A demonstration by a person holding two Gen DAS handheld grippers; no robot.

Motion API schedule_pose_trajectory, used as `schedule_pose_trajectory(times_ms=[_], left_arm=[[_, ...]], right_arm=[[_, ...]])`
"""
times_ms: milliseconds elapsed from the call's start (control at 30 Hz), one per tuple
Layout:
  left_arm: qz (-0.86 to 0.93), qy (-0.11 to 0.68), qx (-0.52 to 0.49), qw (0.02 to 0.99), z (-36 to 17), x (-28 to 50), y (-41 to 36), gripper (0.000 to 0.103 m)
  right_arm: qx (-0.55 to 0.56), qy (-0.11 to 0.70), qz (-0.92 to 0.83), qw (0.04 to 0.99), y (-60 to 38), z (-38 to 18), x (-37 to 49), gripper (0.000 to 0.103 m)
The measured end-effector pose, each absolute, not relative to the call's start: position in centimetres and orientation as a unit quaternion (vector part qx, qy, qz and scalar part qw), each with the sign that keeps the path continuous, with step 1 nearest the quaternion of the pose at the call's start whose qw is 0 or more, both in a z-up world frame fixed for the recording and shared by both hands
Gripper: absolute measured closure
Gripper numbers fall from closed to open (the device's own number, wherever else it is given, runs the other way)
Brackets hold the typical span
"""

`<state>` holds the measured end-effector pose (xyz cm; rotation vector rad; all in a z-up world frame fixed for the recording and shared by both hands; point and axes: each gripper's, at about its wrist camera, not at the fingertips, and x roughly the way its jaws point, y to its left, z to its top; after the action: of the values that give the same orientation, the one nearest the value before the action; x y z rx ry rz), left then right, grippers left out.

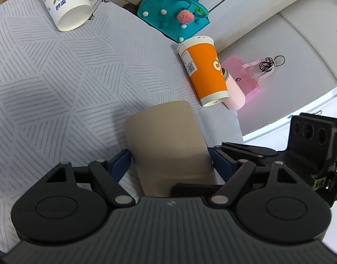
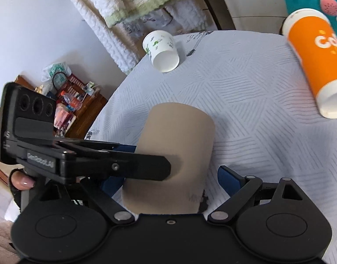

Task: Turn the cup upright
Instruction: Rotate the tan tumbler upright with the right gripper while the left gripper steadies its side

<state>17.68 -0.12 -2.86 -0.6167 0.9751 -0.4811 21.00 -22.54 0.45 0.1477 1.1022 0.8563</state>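
Left wrist view: our left gripper [image 1: 171, 165] is clamped on the plain brown paper cup [image 1: 166, 138], blue pads pressing both sides, the cup sitting between the fingers over the grey patterned desk [image 1: 58, 77]. Right wrist view shows our right gripper [image 2: 168, 176] around the same brown cup [image 2: 175, 154]; its right pad stands off the wall, left pad hidden behind the left gripper, so we cannot tell if it grips. Further out, an orange cup [image 1: 204, 74] lies on its side, a white leaf-print cup [image 1: 65, 4] lies tipped near the far edge, and a teal felt bag [image 1: 175, 15] sits beyond.
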Motion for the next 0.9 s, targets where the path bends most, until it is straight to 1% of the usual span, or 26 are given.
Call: schedule_pose_trajectory(times_ms=[33, 200, 300, 600, 767, 900], left_arm=[[-0.224, 0.455, -0.287, 0.813, -2.8, 17.6, -0.1, 0.022], [-0.224, 0.439, -0.282, 0.823, -2.6, 17.5, -0.2, 0.022], [-0.233, 0.418, -0.258, 0.839, -2.1, 17.3, -0.5, 0.023], [-0.243, 0.327, -0.142, 0.902, 1.3, 16.2, -2.4, 0.029], [-0.244, 0.273, -0.097, 0.925, 2.2, 16.1, -2.9, 0.029], [-0.242, 0.240, -0.064, 0.938, 1.9, 15.9, -3.3, 0.029]], right_arm=[[0.067, 0.508, 0.397, 0.761, -22.4, 0.4, 21.1, 0.014], [0.044, 0.491, 0.402, 0.772, -21.9, 0.8, 20.6, 0.015], [0.028, 0.471, 0.397, 0.787, -21.9, 1.1, 20.2, 0.016], [-0.045, 0.367, 0.374, 0.851, -21.5, 2.7, 18.0, 0.018], [-0.076, 0.293, 0.354, 0.885, -21.4, 3.1, 17.5, 0.019], [-0.109, 0.238, 0.348, 0.900, -21.0, 2.5, 17.1, 0.019]])
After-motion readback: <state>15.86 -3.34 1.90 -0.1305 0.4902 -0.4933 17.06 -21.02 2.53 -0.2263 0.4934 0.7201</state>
